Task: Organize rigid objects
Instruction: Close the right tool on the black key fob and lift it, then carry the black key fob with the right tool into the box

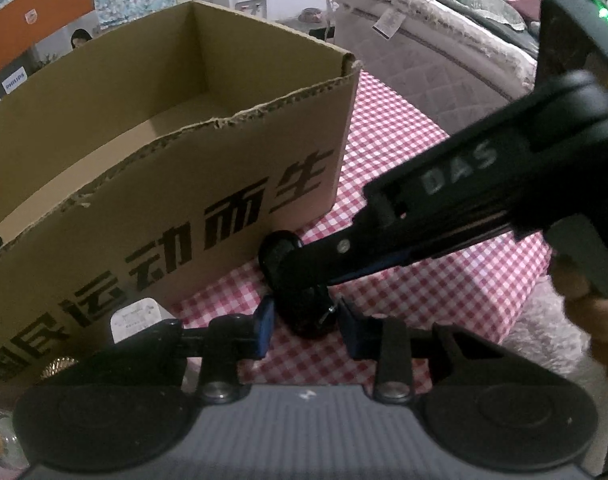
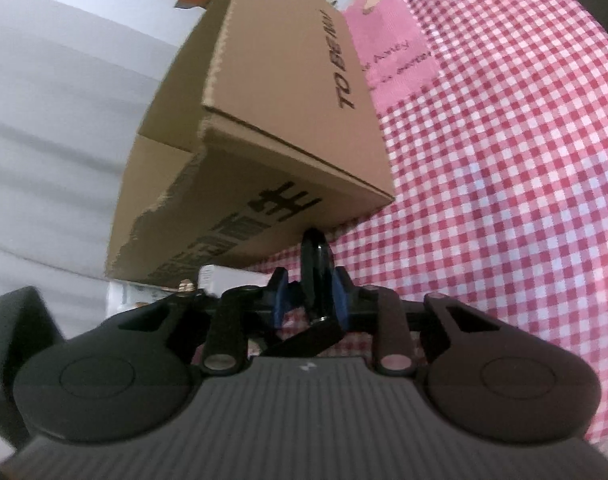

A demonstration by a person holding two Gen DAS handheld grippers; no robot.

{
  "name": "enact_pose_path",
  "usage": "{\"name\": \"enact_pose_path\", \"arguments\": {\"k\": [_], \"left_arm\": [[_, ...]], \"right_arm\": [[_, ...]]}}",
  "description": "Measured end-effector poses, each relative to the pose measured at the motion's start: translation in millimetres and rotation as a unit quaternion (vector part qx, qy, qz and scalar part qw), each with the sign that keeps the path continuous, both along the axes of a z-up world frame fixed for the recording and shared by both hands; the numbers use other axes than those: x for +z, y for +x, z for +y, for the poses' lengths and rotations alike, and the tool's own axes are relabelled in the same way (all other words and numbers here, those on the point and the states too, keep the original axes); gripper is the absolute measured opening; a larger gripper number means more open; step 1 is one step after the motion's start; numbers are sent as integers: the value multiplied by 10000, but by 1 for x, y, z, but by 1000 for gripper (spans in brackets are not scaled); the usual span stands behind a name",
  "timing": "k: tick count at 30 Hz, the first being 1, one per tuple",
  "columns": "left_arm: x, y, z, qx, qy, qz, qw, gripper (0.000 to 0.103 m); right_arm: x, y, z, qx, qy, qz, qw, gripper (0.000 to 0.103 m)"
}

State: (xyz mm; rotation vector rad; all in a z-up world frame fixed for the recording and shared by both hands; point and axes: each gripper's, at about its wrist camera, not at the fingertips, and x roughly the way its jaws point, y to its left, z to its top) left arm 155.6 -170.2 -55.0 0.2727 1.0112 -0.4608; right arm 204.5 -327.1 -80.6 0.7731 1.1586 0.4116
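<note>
A quilted mattress (image 1: pixel 424 60) beside the checkered tablecloth (image 1: pixel 404 152).

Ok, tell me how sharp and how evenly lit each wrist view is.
Left wrist view: dim, fairly sharp, printing on the cardboard box readable; fisheye bends its edges. Right wrist view: brighter, motion-smeared, box lettering soft, checked cloth washed out near the middle; the black object is a dark silhouette.

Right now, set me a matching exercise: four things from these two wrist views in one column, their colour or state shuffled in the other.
Things:
1. cardboard box
2. black object
3. left gripper
4. tablecloth

Colour or state:
A. red-and-white checked
B. fingers apart, gripping nothing
C. clamped in the right gripper
D. brown, top open

Pairs: 1-D, 2-C, 3-B, 4-A
</note>
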Motion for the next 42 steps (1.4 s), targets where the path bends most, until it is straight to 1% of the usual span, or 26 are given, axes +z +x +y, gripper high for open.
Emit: {"name": "enact_pose_path", "arguments": {"k": [1,3,6,14,19,25,29,36,38,42], "left_arm": [[0,0,0,1,-12,8,10000,35],[-1,1,1,25,-14,11,10000,33],[-2,1,2,60,44,-35,10000,29],[-4,0,-1,83,89,-130,9998,27],[-3,-6,1,20,27,-164,9999,27],[6,-20,-1,-53,-22,-293,9996,27],[21,-34,2,-109,-96,-492,9987,27],[69,-58,11,-149,-256,-1076,9937,27],[84,-61,16,-115,-281,-1261,9916,27],[113,-58,35,23,-236,-1574,9873,28]], "right_arm": [[2,-1,-2,1,96,-28,9999,17],[1,-1,-2,15,-33,-40,10000,16],[-4,0,0,10,14,52,10000,15],[-12,-1,14,-82,-2,-31,10000,15],[-15,-14,15,-191,45,-84,9998,15],[-4,-36,12,-252,17,-209,9995,15],[16,-56,15,-289,-42,-404,9988,15],[75,-83,30,-254,-185,-1005,9944,15],[96,-77,38,-179,-230,-1203,9923,15],[127,-62,61,71,-237,-1545,9877,15]]}}
